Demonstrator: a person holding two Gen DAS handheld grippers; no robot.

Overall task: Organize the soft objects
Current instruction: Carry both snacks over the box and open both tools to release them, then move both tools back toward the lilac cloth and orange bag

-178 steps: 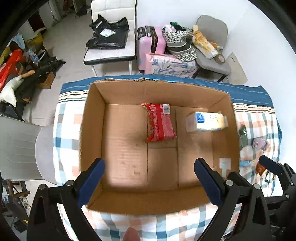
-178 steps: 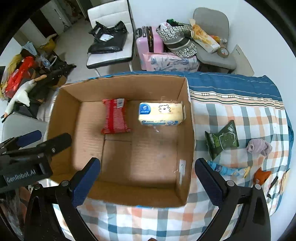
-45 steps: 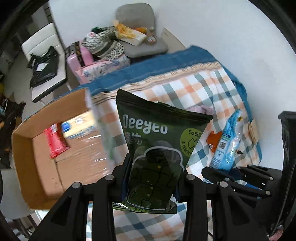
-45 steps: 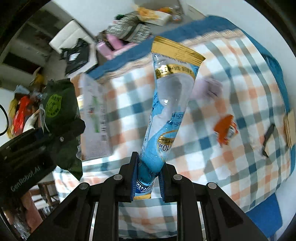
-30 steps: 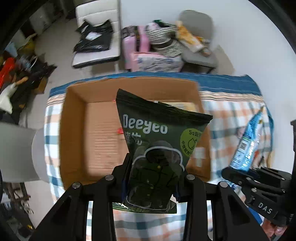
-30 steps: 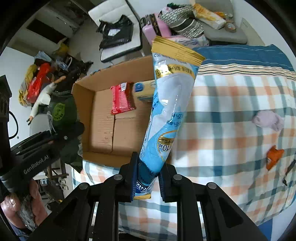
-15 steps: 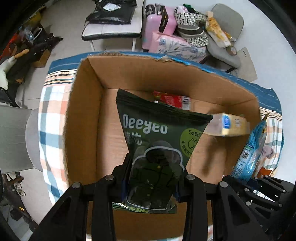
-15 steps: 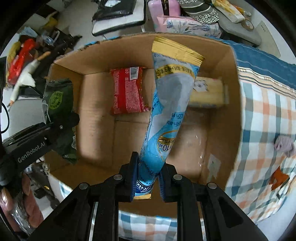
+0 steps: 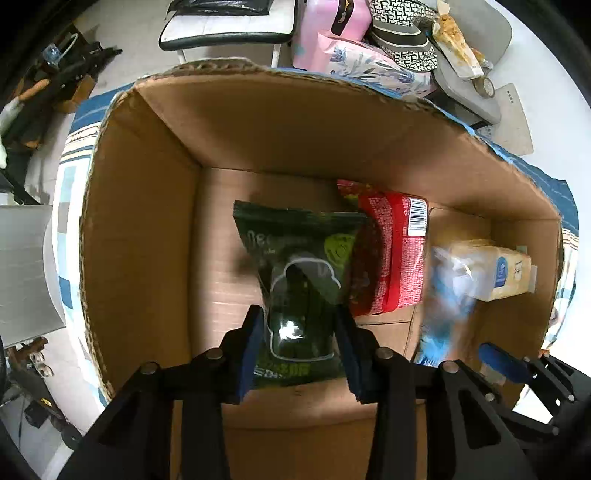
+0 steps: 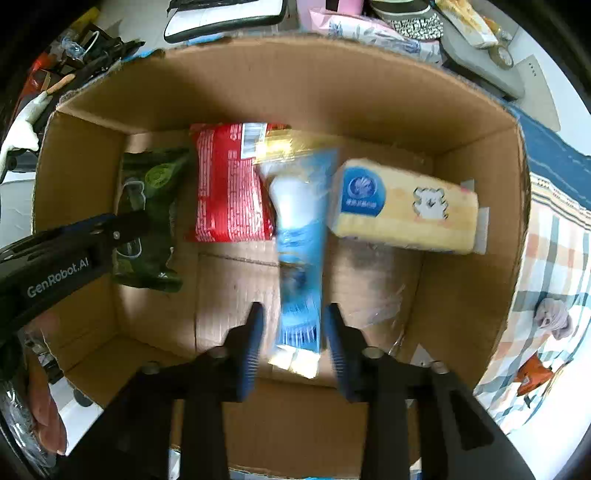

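A cardboard box (image 9: 140, 206) (image 10: 461, 288) holds a red packet (image 9: 391, 254) (image 10: 229, 192) and a yellow tissue pack (image 9: 495, 269) (image 10: 402, 210). My left gripper (image 9: 300, 332) stands with jaws parted around a dark green snack bag (image 9: 299, 280) that lies tilted on the box floor left of the red packet; the bag also shows in the right wrist view (image 10: 147, 218). My right gripper (image 10: 293, 328) is open around a blue pouch (image 10: 299, 236), blurred, dropping between the red packet and the tissue pack.
The box stands on a checked cloth (image 10: 554, 266) with a lilac soft item (image 10: 554, 317) and an orange item (image 10: 532, 373) to its right. Chairs, a pink suitcase (image 9: 332, 26) and bags stand beyond the box.
Both grippers have lowered into the box and opened. The green bag and the blue pouch have slipped from the jaws toward the box floor.
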